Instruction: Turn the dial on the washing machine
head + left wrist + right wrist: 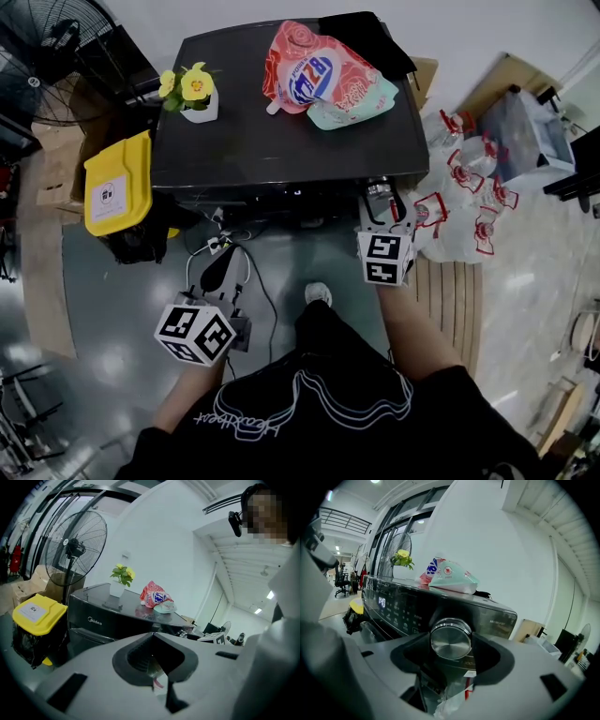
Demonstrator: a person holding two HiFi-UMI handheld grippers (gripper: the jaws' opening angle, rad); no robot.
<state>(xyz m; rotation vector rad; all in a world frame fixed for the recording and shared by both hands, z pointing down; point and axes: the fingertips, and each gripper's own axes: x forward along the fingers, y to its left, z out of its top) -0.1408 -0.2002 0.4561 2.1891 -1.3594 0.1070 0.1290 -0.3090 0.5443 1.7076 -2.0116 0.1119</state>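
Note:
The dark washing machine [281, 141] stands in front of me, its control panel [398, 606] lit. In the right gripper view its round silver dial [449, 634] fills the gap between the two jaws, and both pads lie against its rim. My right gripper [451, 641] is shut on the dial. From the head view, the right gripper [380, 202] reaches to the machine's front right corner; the dial itself is hidden there. My left gripper [223, 267] hangs low, away from the machine's front, jaws [152, 637] together with nothing between them.
On the machine's top sit a flower pot [192, 94] and a red-and-white detergent bag [323, 75]. A yellow-lidded bin [117, 183] and a floor fan [47, 56] stand at the left. Packs of water bottles [469, 197] lie at the right. A cable [258, 286] trails over the floor.

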